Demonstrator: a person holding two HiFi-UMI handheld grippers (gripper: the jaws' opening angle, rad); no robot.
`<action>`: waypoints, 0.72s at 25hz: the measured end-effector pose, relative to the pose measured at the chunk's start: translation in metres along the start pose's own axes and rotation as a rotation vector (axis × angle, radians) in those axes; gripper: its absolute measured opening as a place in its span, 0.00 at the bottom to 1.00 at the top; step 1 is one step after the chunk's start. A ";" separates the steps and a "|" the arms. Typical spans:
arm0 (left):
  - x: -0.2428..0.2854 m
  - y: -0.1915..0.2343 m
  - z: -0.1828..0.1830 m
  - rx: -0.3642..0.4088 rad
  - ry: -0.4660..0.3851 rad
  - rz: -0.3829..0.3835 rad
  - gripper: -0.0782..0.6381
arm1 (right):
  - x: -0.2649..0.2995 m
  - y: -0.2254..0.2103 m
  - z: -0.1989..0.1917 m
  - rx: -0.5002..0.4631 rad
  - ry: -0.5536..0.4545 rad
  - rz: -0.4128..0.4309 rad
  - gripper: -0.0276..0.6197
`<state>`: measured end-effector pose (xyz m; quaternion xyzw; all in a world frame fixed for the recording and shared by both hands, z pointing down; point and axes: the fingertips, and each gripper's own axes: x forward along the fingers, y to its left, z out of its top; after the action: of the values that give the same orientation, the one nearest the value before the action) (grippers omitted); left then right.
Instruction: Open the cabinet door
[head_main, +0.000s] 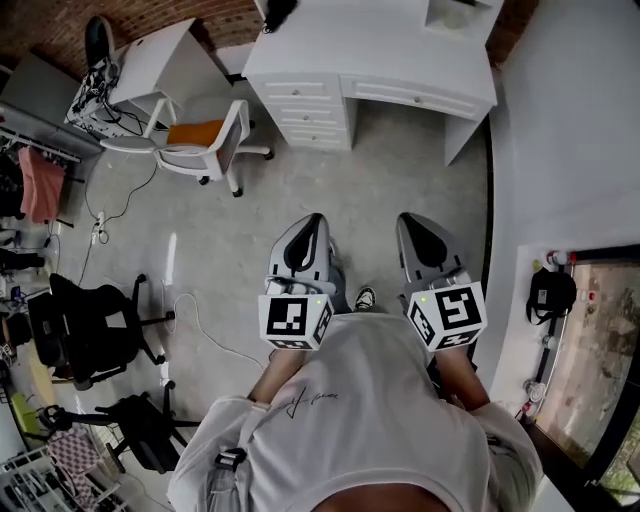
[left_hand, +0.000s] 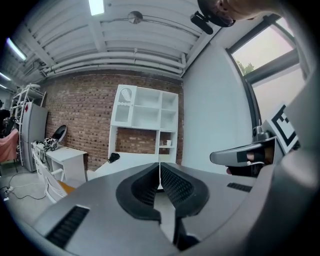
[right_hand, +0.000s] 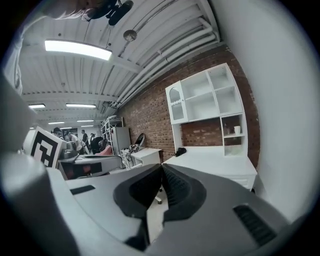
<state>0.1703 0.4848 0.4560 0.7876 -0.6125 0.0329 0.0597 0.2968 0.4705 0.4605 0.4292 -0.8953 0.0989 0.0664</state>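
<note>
Grey plastic up front: the left gripper was clenched, its ribbed black pads pressed together with nothing between them. The right gripper matched it, clamped shut and empty. Both sat side by side, roughly level, just ahead of the person's white shirt, noses aimed at 12 o'clock in the head view.

Out at 12 o'clock, well apart from both grippers across the grey floor, stood the white desk with its drawers. On its top, against the brick wall, rose the white cabinet, a unit of boxy compartments. One small white cup stood in the low compartment at the unit's 4 o'clock. A dark object lay on the desktop at the unit's 7 o'clock; what it was could not be made out.

And the cabinet door: white, with an arched pane, filling the tall compartment at the unit's 10 o'clock, and it looked closed. From the left gripper it sat far off at 11 o'clock above the pads; from the right gripper, far off at about 1 o'clock. Neither gripper touched it.
</note>
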 end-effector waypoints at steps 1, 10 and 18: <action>0.005 0.003 -0.002 -0.008 0.004 -0.007 0.13 | 0.005 0.001 0.000 -0.016 0.008 0.001 0.08; 0.059 0.054 0.017 -0.018 -0.011 -0.007 0.13 | 0.080 0.001 0.022 -0.062 0.048 0.050 0.08; 0.110 0.123 0.041 -0.030 -0.033 0.007 0.13 | 0.168 0.005 0.047 -0.105 0.079 0.097 0.08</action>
<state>0.0778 0.3435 0.4359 0.7849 -0.6165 0.0108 0.0609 0.1865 0.3358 0.4482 0.3770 -0.9157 0.0717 0.1193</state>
